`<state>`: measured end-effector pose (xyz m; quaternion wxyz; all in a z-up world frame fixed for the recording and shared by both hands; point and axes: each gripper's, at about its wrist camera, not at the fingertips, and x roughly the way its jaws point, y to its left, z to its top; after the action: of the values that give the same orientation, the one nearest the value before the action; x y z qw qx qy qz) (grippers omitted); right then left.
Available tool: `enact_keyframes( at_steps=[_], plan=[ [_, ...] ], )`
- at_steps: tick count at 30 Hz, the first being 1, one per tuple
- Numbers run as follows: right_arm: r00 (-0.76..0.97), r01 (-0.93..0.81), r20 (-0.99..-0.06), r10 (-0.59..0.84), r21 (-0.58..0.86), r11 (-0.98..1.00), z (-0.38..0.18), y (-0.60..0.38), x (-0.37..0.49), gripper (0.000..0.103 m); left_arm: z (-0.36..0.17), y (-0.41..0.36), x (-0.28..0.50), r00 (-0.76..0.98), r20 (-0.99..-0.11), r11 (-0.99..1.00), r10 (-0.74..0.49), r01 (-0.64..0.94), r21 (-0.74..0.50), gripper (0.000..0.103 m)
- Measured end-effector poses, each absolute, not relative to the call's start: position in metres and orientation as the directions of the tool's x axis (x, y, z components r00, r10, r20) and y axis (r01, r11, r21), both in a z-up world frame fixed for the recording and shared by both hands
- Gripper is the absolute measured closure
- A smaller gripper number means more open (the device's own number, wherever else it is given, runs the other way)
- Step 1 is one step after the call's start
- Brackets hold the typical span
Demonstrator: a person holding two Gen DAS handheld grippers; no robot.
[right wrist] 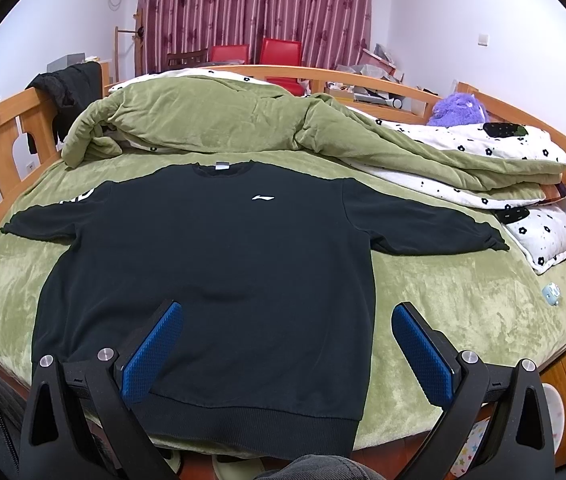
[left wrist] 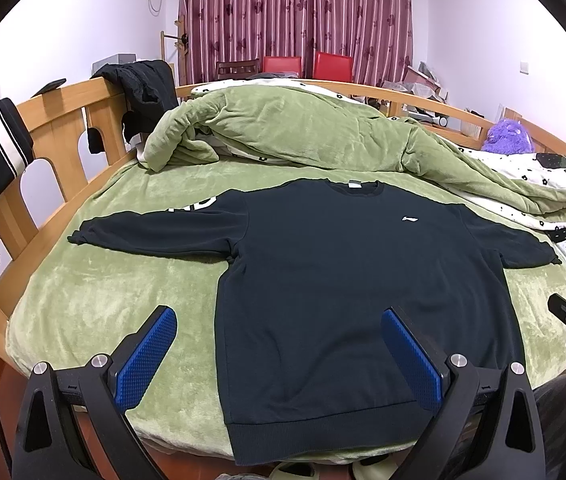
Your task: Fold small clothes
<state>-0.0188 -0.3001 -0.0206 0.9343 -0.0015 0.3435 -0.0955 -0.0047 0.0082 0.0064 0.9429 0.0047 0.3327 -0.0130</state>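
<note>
With both tools wide open and empty, left tool [left wrist: 279, 352] and right tool [right wrist: 287, 344] hover over the hem of the black sweatshirt [right wrist: 211, 248], spread flat on the bed's green blanket [right wrist: 463, 320]. We risk pinching plush blanket along with the hem.

The sweatshirt [right wrist: 211, 256] is black with a white chest logo [right wrist: 262, 198]. The bed cover [right wrist: 443, 320] is plain green; upper centre, the curtains [right wrist: 255, 8] are maroon, flowered and striped.
</note>
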Motion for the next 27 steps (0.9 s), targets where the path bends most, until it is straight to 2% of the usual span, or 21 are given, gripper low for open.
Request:
enact_keyframes(
  at_steps=[8, 12, 17, 22, 27],
  plan=[
    [0.750, 0.167, -0.640, -0.169, -0.063, 0.984, -0.021, -0.302, -0.019, 0.001, -0.001, 0.011, 0.006, 0.752, -0.654, 0.996, -0.080, 0.042, -0.074, 0.000],
    [0.757, 0.168, -0.635, -0.155, -0.041, 0.985, -0.018, -0.311, -0.018, 0.001, 0.000, 0.024, 0.007, 0.749, -0.660, 0.998, -0.055, 0.022, -0.058, 0.000],
    [0.750, 0.175, -0.641, -0.165, -0.049, 0.983, -0.016, -0.315, -0.010, 0.001, 0.006, 0.059, 0.016, 0.743, -0.668, 0.993, -0.054, -0.031, -0.114, 0.000],
    [0.747, 0.173, -0.653, -0.122, 0.014, 0.985, -0.005, -0.316, 0.006, 0.001, 0.011, 0.096, 0.031, 0.748, -0.663, 0.989, 0.008, -0.102, -0.104, 0.001],
    [0.756, 0.183, -0.638, -0.148, -0.012, 0.983, 0.013, -0.309, 0.030, 0.001, 0.010, 0.140, 0.050, 0.739, -0.672, 0.975, 0.048, -0.182, -0.129, 0.002]
  ],
)
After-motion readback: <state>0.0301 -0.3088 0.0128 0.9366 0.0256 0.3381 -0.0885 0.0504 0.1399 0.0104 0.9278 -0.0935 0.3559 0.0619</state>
